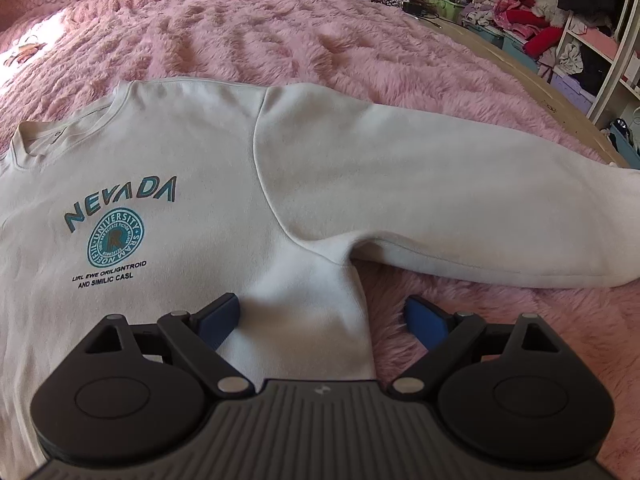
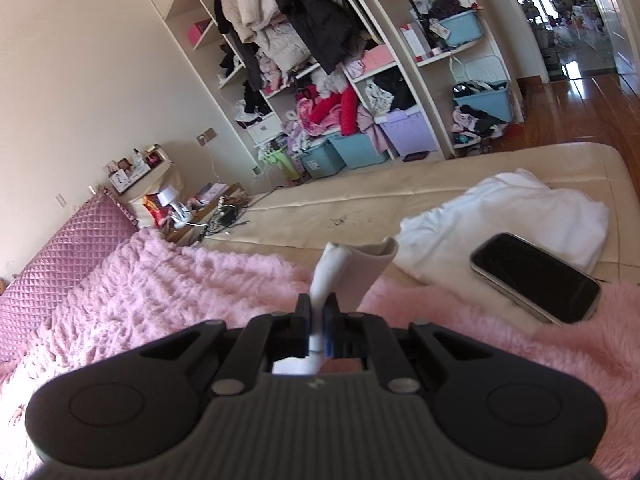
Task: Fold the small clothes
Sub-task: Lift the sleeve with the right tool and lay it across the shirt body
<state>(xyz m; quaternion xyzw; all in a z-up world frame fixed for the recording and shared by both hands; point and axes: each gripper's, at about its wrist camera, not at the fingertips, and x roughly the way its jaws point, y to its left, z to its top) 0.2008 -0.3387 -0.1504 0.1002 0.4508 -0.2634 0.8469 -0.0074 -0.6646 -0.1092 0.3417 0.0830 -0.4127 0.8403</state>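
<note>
**Cuff in your right grip, sleeve to swing across the chest**

While your right hand-held gripper [image 2: 319,312] has its jaws closed flat on the white cuff [image 2: 360,264], which stands up out of them, your left hand-held gripper [image 1: 324,316] hangs wide open with nothing between its blue pads; it straddles the side edge of the sweatshirt [image 1: 160,200] just below the armpit, one pad over the cloth and the other over the pink blanket [image 1: 280,40].

Seen from the left wrist, the sweatshirt lies face up on the blanket, neckline away from you, print toward the left; the sleeve [image 1: 440,184] runs out long and nearly straight to the right, so its long axis lies crosswise to the body; my judgement is that this is the sleeve your right hand has, though neither view shows the join.

Your next move likely carries the cuff back along that axis toward the print, with the left hand nearer the armpit to pin the fold line; open blanket surrounds the body; watch the far side in the right view, where a phone [image 2: 536,276] and a white garment [image 2: 520,216] lie on the bare mattress [image 2: 360,196] near the blanket's edge.
</note>
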